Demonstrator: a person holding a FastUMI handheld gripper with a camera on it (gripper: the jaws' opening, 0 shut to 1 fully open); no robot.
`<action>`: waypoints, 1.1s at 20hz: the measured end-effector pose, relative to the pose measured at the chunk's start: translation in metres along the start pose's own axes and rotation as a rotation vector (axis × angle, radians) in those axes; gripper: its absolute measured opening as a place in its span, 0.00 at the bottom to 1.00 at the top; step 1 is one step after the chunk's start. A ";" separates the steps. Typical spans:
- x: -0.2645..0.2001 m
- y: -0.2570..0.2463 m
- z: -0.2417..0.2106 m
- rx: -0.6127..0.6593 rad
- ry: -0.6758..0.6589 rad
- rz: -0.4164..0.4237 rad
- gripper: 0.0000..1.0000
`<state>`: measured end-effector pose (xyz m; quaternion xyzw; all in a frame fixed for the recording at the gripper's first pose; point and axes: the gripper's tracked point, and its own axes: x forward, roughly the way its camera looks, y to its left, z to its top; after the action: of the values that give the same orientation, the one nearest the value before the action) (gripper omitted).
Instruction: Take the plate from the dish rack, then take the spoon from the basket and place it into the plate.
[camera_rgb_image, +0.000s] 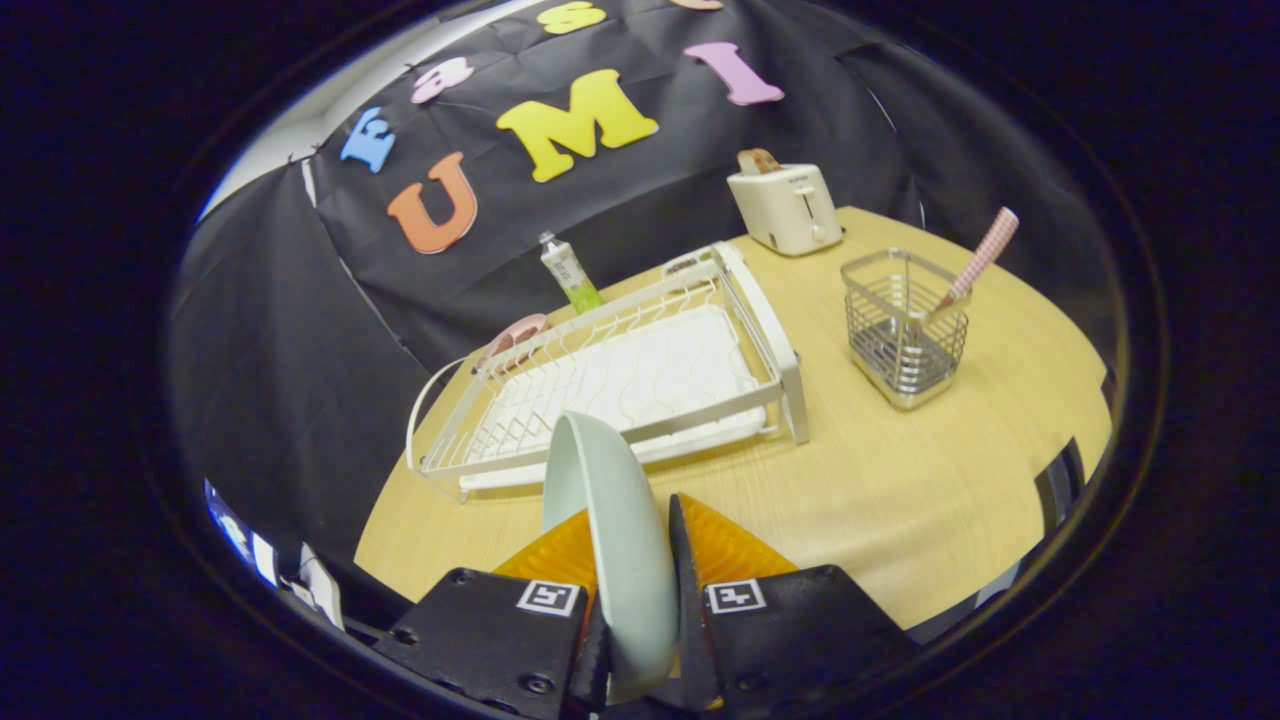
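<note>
A pale green plate (610, 520) stands on edge between my fingers, and my gripper (632, 545) is shut on its rim, holding it above the wooden table (900, 480). Beyond the plate lies the white wire dish rack (620, 385), with no dishes on its white tray. To the right of the rack stands a metal wire basket (905, 328). A spoon with a pink checked handle (978, 260) leans out of the basket's right side, bowl end down inside.
A cream toaster (786, 205) with a slice of bread stands at the table's far edge. A small tube (570, 272) stands behind the rack, and a pink object (512, 338) lies at the rack's far left corner.
</note>
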<state>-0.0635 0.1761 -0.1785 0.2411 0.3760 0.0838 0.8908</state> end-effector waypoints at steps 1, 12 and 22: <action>0.004 -0.002 -0.002 0.039 0.017 0.015 0.33; 0.014 -0.026 0.013 0.120 -0.021 0.051 0.47; -0.063 -0.041 0.074 -0.226 -0.419 -0.076 0.93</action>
<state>-0.0564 0.0931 -0.1148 0.1377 0.1800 0.0397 0.9732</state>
